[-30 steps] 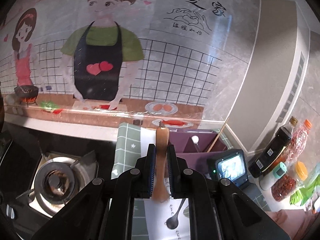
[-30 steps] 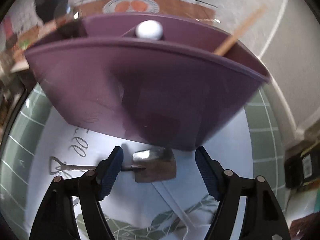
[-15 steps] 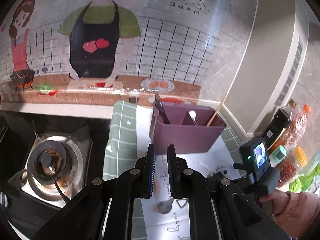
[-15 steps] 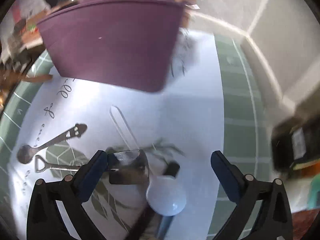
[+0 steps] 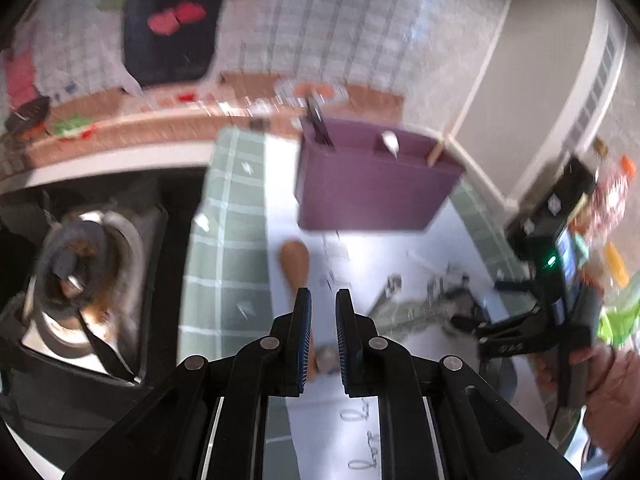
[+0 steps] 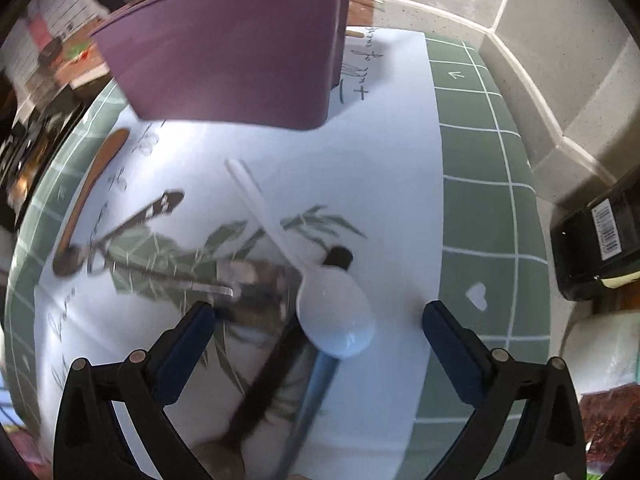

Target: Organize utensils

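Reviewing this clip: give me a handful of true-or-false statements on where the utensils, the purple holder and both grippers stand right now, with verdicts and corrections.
1. The right gripper stands wide open above the white plastic spoon. True; its jaws have just been opening, and the pads touch nothing.
2. The wooden spoon stands inside the purple utensil holder. False: it lies flat on the white placemat, in front of the holder.
3. The left gripper is nearly closed. True.
4. The purple utensil holder is empty. False: a dark utensil, a white spoon and a wooden stick stand in it.
5. A gas burner sits left of the green checked mat. True.
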Demonstrator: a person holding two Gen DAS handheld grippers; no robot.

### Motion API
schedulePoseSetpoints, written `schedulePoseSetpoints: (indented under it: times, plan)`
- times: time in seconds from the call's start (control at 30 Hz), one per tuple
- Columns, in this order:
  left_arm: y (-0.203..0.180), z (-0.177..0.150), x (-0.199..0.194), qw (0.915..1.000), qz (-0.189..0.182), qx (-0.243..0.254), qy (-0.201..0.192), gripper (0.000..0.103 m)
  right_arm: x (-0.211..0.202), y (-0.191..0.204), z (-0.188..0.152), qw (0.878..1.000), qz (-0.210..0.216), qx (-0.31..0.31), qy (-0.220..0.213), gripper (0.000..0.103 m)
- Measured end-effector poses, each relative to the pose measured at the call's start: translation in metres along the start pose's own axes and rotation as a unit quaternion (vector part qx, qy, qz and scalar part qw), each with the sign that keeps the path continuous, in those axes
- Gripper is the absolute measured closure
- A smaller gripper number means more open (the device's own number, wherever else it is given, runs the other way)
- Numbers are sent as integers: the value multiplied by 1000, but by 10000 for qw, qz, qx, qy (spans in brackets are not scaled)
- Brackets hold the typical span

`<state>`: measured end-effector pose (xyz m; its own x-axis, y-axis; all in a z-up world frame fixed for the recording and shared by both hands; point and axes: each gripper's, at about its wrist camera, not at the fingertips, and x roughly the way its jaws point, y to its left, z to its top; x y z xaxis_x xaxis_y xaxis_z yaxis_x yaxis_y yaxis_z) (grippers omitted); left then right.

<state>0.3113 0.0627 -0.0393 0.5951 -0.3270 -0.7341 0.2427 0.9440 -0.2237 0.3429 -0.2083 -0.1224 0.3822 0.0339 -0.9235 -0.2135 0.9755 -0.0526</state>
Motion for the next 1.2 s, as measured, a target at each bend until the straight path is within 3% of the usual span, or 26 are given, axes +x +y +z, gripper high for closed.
schedulePoseSetpoints:
  times: [0.13, 0.23, 0.3, 0.37, 0.4, 0.47, 0.5, 0.73, 0.87, 0.93, 1.03, 1.13, 1.2]
  plan:
    - [-12, -14, 23, 9989, -222, 169, 379, 87, -17, -4, -23, 9981, -389, -464, -104, 2]
    - [-18, -19, 41, 9983, -205, 194, 516, 72, -36, -10, -38, 9983, -195, -517, -172, 8]
    - [-17, -20, 49, 9987, -3, 109, 492, 63, -46, -13, -43, 9992, 57, -329, -210, 18]
    - [-13, -22, 55, 9987, 176, -65, 484, 63, -48, -5, -41, 9996, 228, 66, -171, 34]
    - [-12, -23, 56, 9986, 149, -112, 505, 63, -48, -4, -40, 9993, 304, 198, -134, 38]
    - [-13, -26, 58, 9982, 70, -74, 585, 62, -41, 2, -35, 9988, 447, 191, -59, 58]
    - [-15, -28, 60, 9980, 55, -19, 631, 62, -36, 2, -30, 9990, 422, 137, -35, 59]
    - [-24, -51, 63, 9949, -222, -17, 979, 61, -10, -2, 8, 9996, -78, 41, -278, 60]
    - [-32, -58, 56, 9934, -426, 9, 1067, 61, -3, -5, 31, 9990, 4, 332, -306, 59]
    - [-30, -55, 50, 9932, -530, -59, 1039, 61, -9, -5, 32, 9966, 259, 697, -352, 57]
    - [-12, -40, 44, 9956, -321, -386, 796, 60, -16, 4, 27, 9933, 513, 947, -418, 36]
    - [14, -16, 53, 9922, 117, -935, 819, 58, -15, 18, 27, 9951, 359, 825, -414, 34]
    - [23, -3, 61, 9907, 117, -1026, 885, 58, -13, 29, 30, 9977, 162, 497, -427, 35]
